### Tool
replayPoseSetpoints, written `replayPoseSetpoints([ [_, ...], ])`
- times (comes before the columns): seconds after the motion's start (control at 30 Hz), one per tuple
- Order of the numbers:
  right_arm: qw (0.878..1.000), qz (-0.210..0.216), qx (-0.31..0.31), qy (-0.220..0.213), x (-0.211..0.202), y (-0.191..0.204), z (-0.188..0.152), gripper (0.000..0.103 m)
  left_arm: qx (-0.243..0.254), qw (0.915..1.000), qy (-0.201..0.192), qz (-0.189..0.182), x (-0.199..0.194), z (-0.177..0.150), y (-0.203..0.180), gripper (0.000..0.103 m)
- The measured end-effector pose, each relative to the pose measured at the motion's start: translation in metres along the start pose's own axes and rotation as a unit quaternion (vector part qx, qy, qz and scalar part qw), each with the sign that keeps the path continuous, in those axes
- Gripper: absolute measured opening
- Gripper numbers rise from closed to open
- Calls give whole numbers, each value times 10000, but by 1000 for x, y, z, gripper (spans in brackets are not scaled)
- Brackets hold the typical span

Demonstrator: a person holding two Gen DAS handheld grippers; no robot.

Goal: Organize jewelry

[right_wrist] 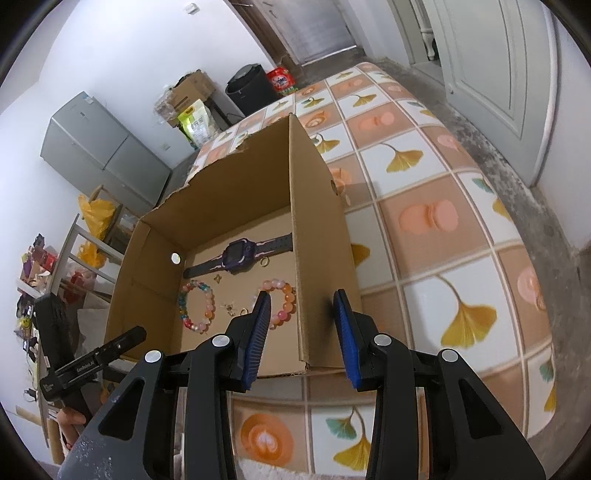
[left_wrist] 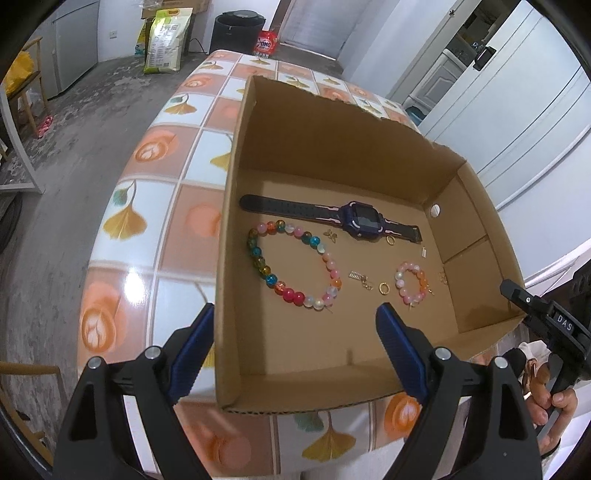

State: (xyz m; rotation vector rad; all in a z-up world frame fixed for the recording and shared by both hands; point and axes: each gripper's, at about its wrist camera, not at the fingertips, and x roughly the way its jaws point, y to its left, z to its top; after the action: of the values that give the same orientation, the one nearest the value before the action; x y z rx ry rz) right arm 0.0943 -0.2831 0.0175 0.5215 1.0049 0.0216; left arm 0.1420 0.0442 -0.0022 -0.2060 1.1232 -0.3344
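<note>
An open cardboard box sits on the tiled table. Inside lie a dark blue smartwatch, a large multicoloured bead bracelet, a small pink bead bracelet, gold rings and small gold charms. My left gripper is open, straddling the box's near left wall, holding nothing. My right gripper is open, its fingers either side of the box's right wall. The right wrist view also shows the watch and both bracelets.
The table has an orange and white tile cloth with ginkgo leaves. Its left edge drops to the grey floor. A black bin, bags, a grey cabinet and a white door stand around the room.
</note>
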Motion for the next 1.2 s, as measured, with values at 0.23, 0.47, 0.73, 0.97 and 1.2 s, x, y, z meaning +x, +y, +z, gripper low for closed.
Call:
replayPoseSetpoints([
  [0.23, 10000, -22, 81, -17, -4, -2, -12, 36, 18, 10000, -3, -16, -3, -10, 1, 84],
  [0.47, 9999, 1, 134, -51, -6, -4, -20, 38, -16, 10000, -16, -63, -2, -14, 2, 86],
  [0.73, 9996, 57, 169, -196, -14, -5, -23, 46, 15, 9994, -190, -272, -5, -18, 3, 88],
  [0.97, 9921, -439, -154, -1169, -76, 1, -36, 65, 222, 9896, -1390, 297, -61, -36, 15, 89],
  [1.2, 9786, -827, -1016, -1585, -113, 41, -73, 90, 704, 9753, -2053, 398, -117, -67, 0, 98],
])
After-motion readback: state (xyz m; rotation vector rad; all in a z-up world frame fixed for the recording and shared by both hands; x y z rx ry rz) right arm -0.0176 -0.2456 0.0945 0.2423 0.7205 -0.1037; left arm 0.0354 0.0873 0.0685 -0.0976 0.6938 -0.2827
